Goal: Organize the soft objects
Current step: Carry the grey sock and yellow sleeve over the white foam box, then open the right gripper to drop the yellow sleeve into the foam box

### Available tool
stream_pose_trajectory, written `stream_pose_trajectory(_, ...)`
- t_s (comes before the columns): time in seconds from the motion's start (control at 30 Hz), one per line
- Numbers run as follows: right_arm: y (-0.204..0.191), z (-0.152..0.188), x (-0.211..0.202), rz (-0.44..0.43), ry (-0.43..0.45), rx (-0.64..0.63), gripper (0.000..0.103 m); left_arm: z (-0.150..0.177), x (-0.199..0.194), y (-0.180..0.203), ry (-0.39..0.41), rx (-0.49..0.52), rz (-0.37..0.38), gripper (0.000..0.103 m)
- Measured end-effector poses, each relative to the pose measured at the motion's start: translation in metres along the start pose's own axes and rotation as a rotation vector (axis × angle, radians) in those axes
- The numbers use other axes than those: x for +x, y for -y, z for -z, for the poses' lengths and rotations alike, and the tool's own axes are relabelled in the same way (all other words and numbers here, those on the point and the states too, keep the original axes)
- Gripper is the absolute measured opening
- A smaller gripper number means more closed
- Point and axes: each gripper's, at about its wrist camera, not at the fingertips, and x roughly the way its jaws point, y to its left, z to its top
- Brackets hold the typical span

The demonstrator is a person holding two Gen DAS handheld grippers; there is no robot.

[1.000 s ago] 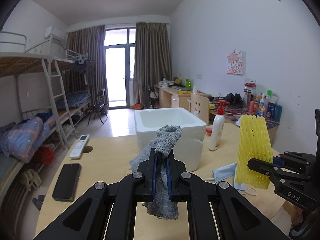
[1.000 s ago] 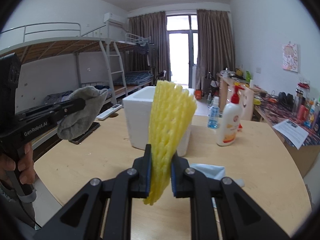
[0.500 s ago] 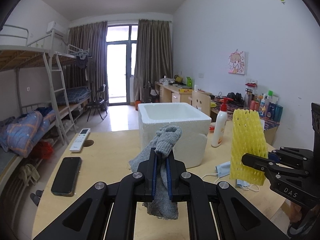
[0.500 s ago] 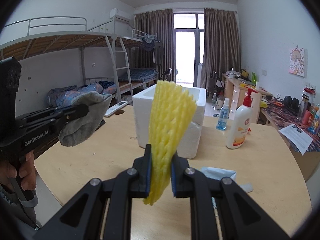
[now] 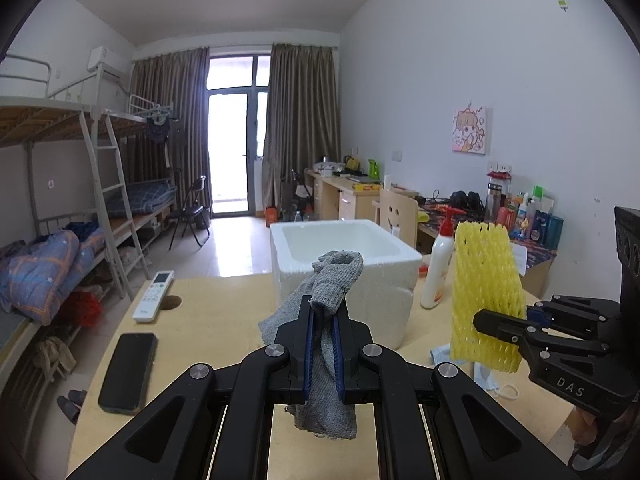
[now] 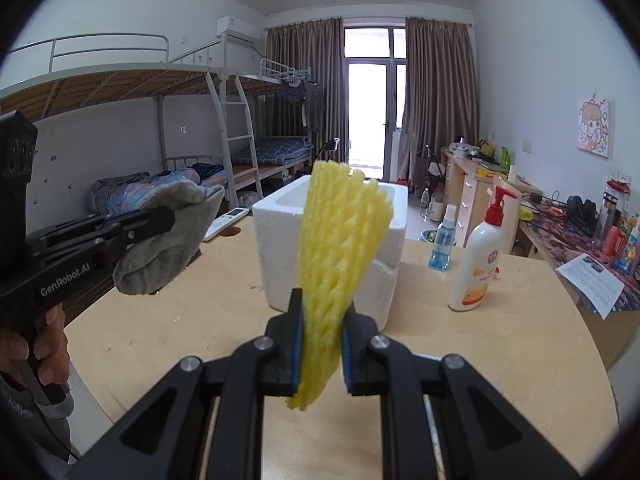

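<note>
My left gripper (image 5: 322,320) is shut on a grey knitted cloth (image 5: 334,276) and holds it above the wooden table (image 5: 208,320), in front of the white foam box (image 5: 344,248). The cloth also shows in the right wrist view (image 6: 168,240). My right gripper (image 6: 322,320) is shut on a yellow foam net sleeve (image 6: 340,240), held upright above the table just in front of the foam box (image 6: 280,248). The sleeve also shows in the left wrist view (image 5: 484,292), to the right of the box.
A white lotion pump bottle (image 6: 478,264) and a small blue spray bottle (image 6: 442,240) stand right of the box. A black phone (image 5: 128,372) and a white remote (image 5: 154,296) lie at the left. A blue face mask (image 5: 486,376) lies under the sleeve.
Both grippers have risen and drawn back a little with their loads still held, so the foam box looks lower and farther. Grips are unchanged.
</note>
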Motion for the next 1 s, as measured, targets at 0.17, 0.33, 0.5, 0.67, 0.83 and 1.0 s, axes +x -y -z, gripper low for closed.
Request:
stream_pose_trajectory(0.17,0.005,-0.01,0.004,0.0,0.005,0.003,0.019,-0.014,0.008,0.0,0.006,0.004,0.012,0.009)
stream_pose_trajectory(0.33,0.009,-0.023,0.01,0.002,0.008,-0.001,0.019,-0.029,0.016,0.002,0.013,0.012,0.01,0.009)
stream_pose_trajectory(0.5,0.012,-0.039,0.015,-0.001,0.025,0.0,0.019,-0.041,0.028,0.004,0.012,0.019,0.01,0.009)
stream_pose_trajectory(0.67,0.017,-0.051,0.023,0.0,0.034,-0.003,0.019,-0.057,0.04,0.0,0.009,0.015,0.011,0.009)
stream_pose_trajectory(0.83,0.02,-0.06,0.036,0.01,0.029,-0.012,0.019,-0.065,0.051,0.002,0.012,0.029,0.017,0.009)
stream_pose_trajectory(1.0,0.024,-0.067,0.05,0.013,0.026,-0.021,0.019,-0.071,0.06,0.003,0.016,0.032,0.018,0.009)
